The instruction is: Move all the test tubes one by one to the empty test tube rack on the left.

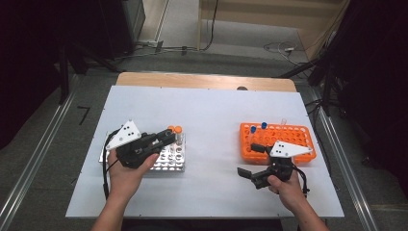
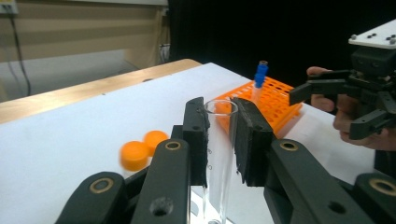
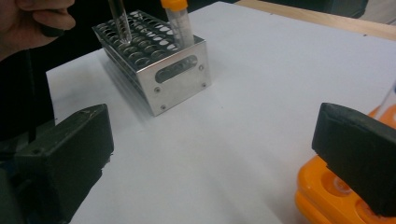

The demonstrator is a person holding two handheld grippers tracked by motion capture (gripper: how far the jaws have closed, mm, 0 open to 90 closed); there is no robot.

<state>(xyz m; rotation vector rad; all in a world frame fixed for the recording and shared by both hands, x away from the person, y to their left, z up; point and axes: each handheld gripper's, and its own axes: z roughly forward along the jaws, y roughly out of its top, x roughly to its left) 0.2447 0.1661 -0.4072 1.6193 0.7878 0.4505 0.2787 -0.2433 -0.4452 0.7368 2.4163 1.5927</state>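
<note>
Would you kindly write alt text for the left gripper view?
The left gripper has its jaws shut on a clear uncapped tube above a white table. Two orange caps sit at left; beyond stand an orange rack and the open right gripper.

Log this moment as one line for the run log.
left hand-held gripper: shut on clear tube, above metal rack | right hand-held gripper: open, empty, beside orange rack
</note>
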